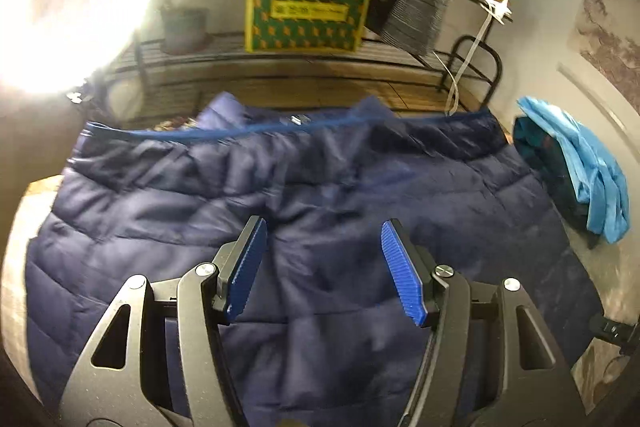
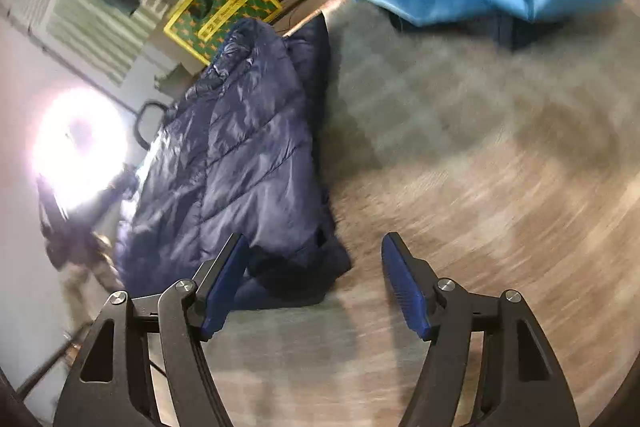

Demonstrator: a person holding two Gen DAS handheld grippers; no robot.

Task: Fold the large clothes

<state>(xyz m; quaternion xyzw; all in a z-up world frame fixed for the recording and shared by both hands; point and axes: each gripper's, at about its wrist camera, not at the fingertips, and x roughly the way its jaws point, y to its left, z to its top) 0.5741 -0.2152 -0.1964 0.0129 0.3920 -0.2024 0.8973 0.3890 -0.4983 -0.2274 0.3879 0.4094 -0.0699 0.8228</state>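
Both claws, left claw (image 1: 324, 267) and right claw (image 2: 316, 281), hang released near the navy quilted jacket (image 1: 280, 211); box (image 1: 308, 7) label unreadable.

The left claw (image 1: 324, 267) points steeply downward, its jaws standing apart with nothing gripped. The right claw (image 2: 314, 281) tilts down likewise, jaws wide and empty.

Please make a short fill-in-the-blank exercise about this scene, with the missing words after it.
1. The quilted jacket lying on the table is dark ____.
2. Both the left gripper and the right gripper have their jaws ____.
3. The light blue garment lies to the ____ of the jacket in the left wrist view.

Missing words: blue; open; right
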